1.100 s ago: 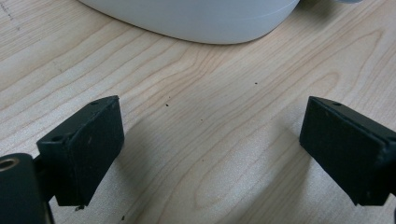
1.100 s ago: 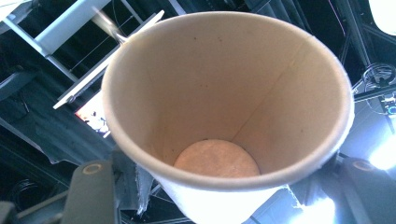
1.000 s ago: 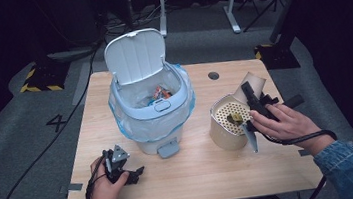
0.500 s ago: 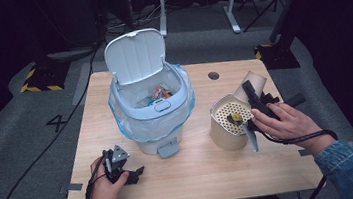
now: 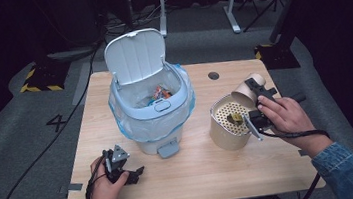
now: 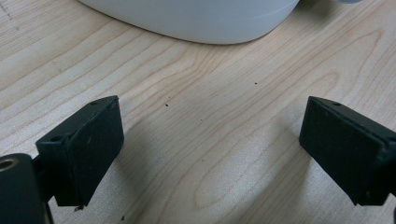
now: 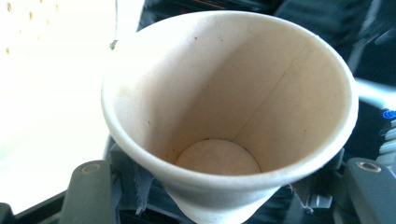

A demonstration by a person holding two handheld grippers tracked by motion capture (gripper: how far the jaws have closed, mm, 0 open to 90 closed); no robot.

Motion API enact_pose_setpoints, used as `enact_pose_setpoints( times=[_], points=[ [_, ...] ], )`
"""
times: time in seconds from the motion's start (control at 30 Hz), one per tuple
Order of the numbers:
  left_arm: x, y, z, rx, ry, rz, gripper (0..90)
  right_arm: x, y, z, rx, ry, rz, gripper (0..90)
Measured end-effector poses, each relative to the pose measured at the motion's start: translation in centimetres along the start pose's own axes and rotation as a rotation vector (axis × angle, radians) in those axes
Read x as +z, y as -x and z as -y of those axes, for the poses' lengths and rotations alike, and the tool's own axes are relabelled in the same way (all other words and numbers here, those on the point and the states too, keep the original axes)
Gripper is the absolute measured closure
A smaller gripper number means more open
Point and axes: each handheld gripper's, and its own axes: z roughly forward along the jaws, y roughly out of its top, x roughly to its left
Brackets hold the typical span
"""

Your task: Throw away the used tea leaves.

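A wooden table (image 5: 208,176) bears a pale blue bin (image 5: 153,109), lid up, beside a perforated tan canister (image 5: 227,124); the right gripper (image 5: 258,103) clasps a paper cup (image 7: 229,116), tipped on its side over the canister's rim; the left gripper (image 5: 122,168) rests near the bin, jaws spread and empty.

Matt paper cup (image 7: 224,116), pale wood-grain table (image 6: 210,126), smooth plastic bin (image 5: 154,117).

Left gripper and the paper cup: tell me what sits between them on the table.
In the high view, the white pedal bin stands between the left gripper and the paper cup, with the perforated container just before the cup.
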Motion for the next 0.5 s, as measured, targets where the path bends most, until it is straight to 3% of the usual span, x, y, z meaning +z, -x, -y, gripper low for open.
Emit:
enact_pose_setpoints(
  times=[0.07,0.13,0.2,0.37,0.5],
  points=[
    [0.0,0.0,0.0,0.000,0.000,0.000,6.7,0.3,0.2,0.4,0.106,0.022,-0.055,33.9],
    [0.0,0.0,0.0,0.000,-0.001,-0.002,6.8,0.5,0.3,1.0,0.249,0.051,-0.123,33.8],
    [0.0,0.0,0.0,0.000,0.000,-0.003,6.8,0.8,0.6,1.4,0.339,0.075,-0.176,33.7],
    [0.0,0.0,0.0,0.002,-0.001,-0.003,6.8,1.4,0.7,3.0,0.658,0.130,-0.335,33.4],
    [0.0,0.0,0.0,0.003,-0.001,-0.003,6.9,2.0,0.7,4.4,0.943,0.192,-0.485,33.1]
  ],
)
